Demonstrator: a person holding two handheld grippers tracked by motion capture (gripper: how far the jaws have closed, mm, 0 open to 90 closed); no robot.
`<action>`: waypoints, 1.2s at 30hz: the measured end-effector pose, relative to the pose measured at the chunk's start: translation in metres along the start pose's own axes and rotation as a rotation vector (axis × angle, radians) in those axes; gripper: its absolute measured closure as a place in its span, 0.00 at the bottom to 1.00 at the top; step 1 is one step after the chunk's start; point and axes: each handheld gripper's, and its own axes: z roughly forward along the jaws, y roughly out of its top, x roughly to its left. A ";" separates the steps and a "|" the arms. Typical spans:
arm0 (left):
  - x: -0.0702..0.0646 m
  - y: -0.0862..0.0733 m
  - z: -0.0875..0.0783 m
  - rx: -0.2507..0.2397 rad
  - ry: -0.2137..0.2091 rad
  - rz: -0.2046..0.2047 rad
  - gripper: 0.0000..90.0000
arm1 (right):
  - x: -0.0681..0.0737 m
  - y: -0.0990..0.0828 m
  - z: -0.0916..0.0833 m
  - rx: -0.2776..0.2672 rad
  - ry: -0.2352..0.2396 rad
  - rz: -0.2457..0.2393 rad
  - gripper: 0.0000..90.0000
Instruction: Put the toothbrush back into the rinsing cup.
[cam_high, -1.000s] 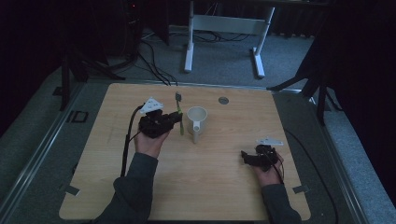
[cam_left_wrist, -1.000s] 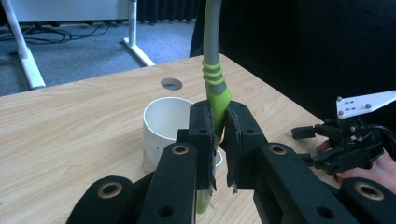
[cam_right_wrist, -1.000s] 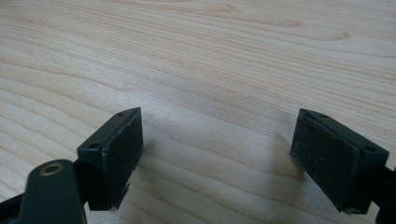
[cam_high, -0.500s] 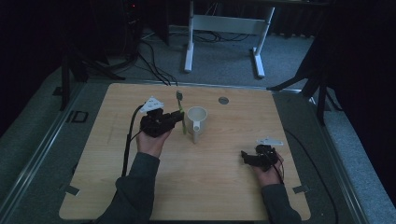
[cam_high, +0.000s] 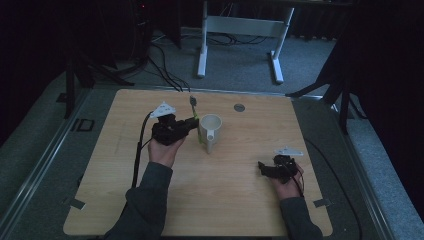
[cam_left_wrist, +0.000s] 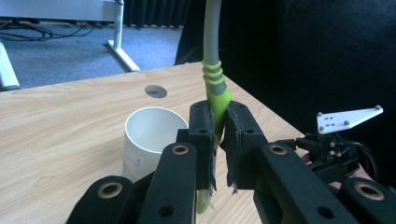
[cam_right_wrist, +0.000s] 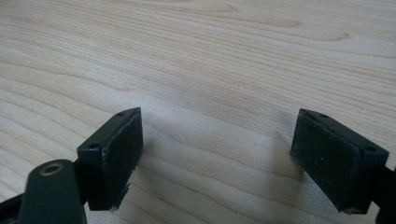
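Just beside the round white cup (cam_high: 210, 131), the left gripper (cam_left_wrist: 219, 128) is squeezing a green and grey toothbrush (cam_left_wrist: 213, 88) that is not yet inside the cup, while the right gripper (cam_right_wrist: 217, 158) is waiting with wide-open, empty fingers.

The left tongs (cam_high: 194, 121), clamped on the green-handled brush (cam_high: 193, 106), have edged a little toward the mug (cam_high: 210, 131) since a second ago: then a narrow strip of tabletop (cam_high: 100, 200) showed between brush and mug, half a second ago that strip had nearly closed, and now the brush stands just beside the mug's left wall, its handle leaning up past the rim. The left hand (cam_high: 162, 150) has shifted along with it.
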 end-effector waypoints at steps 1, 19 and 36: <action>0.000 0.000 0.000 -0.001 -0.003 -0.004 0.91 | 0.000 0.000 0.000 0.000 0.000 0.001 0.18; 0.000 0.000 0.007 -0.013 -0.011 -0.020 0.91 | 0.000 0.000 0.000 0.000 0.000 0.001 0.18; -0.001 -0.002 0.016 -0.045 0.002 -0.047 0.91 | 0.000 0.000 0.000 0.000 0.000 0.001 0.18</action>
